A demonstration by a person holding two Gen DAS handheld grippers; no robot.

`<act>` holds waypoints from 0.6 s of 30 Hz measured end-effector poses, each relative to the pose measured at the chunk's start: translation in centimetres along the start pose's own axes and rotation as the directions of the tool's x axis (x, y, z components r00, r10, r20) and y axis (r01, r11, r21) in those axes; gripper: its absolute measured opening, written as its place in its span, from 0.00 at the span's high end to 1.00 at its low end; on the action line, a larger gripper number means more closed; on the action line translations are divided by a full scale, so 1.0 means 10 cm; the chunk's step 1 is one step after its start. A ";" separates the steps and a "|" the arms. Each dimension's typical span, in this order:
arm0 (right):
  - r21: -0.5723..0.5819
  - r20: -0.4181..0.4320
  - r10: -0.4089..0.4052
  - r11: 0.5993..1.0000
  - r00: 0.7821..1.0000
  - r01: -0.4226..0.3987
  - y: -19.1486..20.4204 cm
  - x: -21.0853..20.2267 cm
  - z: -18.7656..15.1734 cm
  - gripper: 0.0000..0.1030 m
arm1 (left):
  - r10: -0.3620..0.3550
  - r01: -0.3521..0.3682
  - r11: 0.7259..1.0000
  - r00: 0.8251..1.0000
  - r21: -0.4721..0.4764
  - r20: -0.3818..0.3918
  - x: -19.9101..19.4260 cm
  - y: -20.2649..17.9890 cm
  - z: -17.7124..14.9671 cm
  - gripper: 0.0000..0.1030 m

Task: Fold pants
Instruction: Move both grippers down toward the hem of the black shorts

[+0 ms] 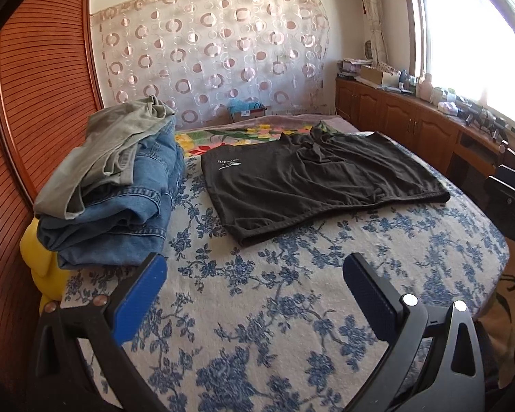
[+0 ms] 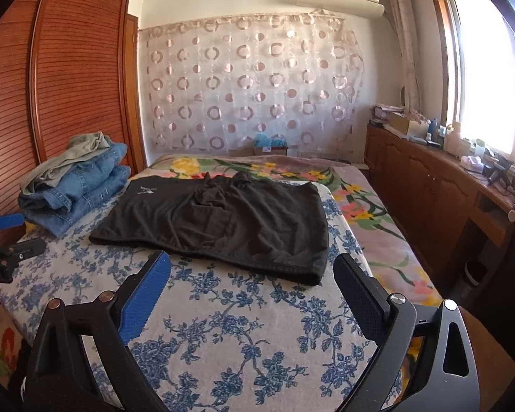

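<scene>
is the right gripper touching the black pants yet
Apart. The right wrist view shows the right gripper open, with blue floral bedspread visible between its fingers and the near edge of the black pants.

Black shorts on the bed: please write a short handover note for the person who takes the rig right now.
Left tongs: open, empty, above the blue-flowered bedspread.
Right tongs: open, empty, just short of the garment's near hem.
Black fabric shorts with a small white logo: lying spread flat mid-bed, somewhat wrinkled, not held.
Pile of blue denim jeans with a grey-green garment on top: at the bed's left edge.
Done: shorts laid out.
Left: grasp and fold them.
</scene>
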State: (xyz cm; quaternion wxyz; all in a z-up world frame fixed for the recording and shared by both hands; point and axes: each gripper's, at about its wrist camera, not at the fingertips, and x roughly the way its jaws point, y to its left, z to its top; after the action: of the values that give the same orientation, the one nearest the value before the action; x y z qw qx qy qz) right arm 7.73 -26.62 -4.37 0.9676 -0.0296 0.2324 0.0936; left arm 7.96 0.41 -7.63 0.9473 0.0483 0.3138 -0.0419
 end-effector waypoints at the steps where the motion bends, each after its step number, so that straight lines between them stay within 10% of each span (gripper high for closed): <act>1: -0.004 -0.009 -0.001 1.000 1.000 0.001 -0.03 0.03 -0.01 0.07 | 0.013 -0.013 1.000 1.000 0.012 -0.009 0.05 0.01 0.02 0.00; 18: -0.031 -0.115 0.014 0.999 0.993 -0.018 -0.33 0.38 -0.11 0.21 | 0.027 0.006 0.982 0.985 0.190 -0.171 0.83 0.07 0.20 0.28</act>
State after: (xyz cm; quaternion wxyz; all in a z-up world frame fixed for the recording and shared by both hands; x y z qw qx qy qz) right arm 11.22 -29.29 -7.04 0.9513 -0.0486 0.2864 0.1031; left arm 15.84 0.47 -10.95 0.9077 0.1436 0.3893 -0.0623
